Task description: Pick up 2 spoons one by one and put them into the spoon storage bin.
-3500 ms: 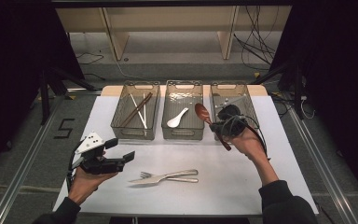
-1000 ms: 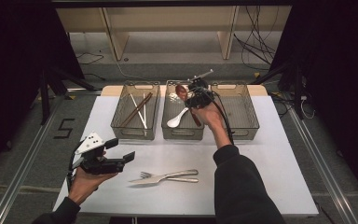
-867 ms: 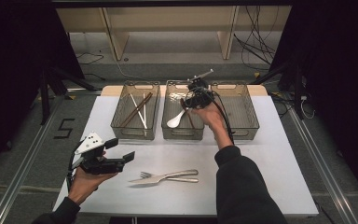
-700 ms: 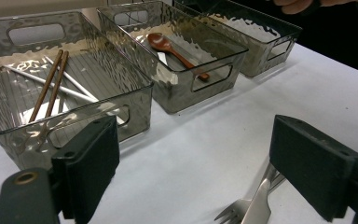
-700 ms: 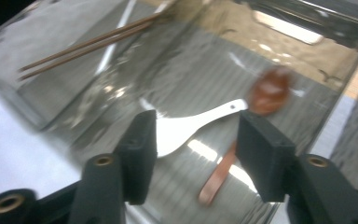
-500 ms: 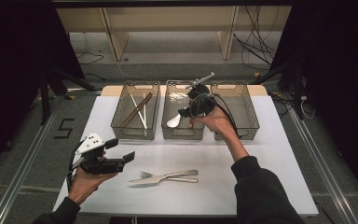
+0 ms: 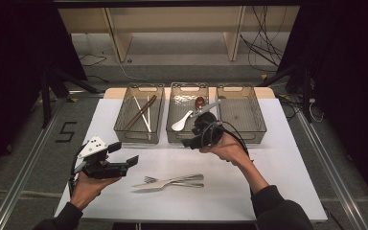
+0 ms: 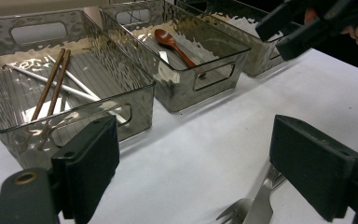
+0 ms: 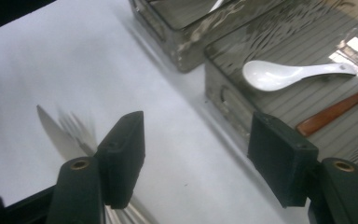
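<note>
Three smoked-plastic bins stand in a row at the back of the white table. The middle bin [image 7: 172,135] holds a white spoon [image 7: 182,122] [image 9: 284,73] and a brown wooden spoon [image 7: 200,102] [image 8: 172,44]. My right gripper [image 7: 191,141] [image 9: 200,163] hovers open and empty just in front of that bin. Over the table's front left, my left gripper [image 7: 123,153] [image 8: 200,168] is also open and holds nothing. A fork and a knife [image 7: 170,181] lie on the table between the two hands; the fork [image 8: 256,205] shows near my left jaws.
The left bin [image 7: 135,134] holds brown and white chopsticks [image 7: 139,112] [image 8: 51,84]. Nothing shows inside the right bin [image 7: 253,135]. Wooden shelving and cables sit on the floor behind the table. A bare white surface spreads at the front right.
My right gripper carried the brown spoon to the middle bin, let it go there and drew back toward the table's front, now open. The left gripper stayed still.
</note>
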The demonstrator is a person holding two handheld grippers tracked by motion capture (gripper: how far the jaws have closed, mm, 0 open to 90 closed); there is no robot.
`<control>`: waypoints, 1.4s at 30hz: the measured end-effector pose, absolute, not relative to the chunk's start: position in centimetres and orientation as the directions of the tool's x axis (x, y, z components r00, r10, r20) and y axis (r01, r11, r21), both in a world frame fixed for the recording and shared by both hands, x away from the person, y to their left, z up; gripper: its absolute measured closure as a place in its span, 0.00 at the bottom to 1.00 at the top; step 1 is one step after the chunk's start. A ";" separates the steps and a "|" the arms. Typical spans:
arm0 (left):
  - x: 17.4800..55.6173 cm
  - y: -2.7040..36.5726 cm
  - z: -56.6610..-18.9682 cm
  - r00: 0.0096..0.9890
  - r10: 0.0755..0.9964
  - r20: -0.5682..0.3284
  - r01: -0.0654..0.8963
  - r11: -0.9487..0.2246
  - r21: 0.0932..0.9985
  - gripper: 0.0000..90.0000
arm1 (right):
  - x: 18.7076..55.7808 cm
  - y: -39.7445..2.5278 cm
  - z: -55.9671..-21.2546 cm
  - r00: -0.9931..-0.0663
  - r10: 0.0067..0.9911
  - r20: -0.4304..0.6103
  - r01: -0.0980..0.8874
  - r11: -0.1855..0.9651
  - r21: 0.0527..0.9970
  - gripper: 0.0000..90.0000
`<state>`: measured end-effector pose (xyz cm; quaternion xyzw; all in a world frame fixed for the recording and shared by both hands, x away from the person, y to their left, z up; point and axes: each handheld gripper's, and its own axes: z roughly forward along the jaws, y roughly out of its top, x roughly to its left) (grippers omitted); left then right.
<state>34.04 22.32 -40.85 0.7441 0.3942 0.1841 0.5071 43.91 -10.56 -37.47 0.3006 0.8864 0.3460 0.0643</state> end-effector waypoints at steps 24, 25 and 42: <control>34.0 22.3 -40.7 0.622 0.773 -0.124 0.393 -0.171 0.904 0.17 | 41.0 -9.6 -39.7 -0.860 0.499 0.105 0.453 0.654 0.606 0.38; 34.0 22.3 -40.8 0.622 0.773 -0.124 0.393 -0.171 0.903 0.17 | 40.9 -9.4 -39.9 -0.861 0.497 0.109 0.455 0.657 0.602 0.38; 33.9 22.3 -40.7 0.624 0.772 -0.121 0.389 -0.172 0.905 0.17 | 40.3 -7.9 -41.5 -0.886 0.449 0.116 0.432 0.708 0.559 0.38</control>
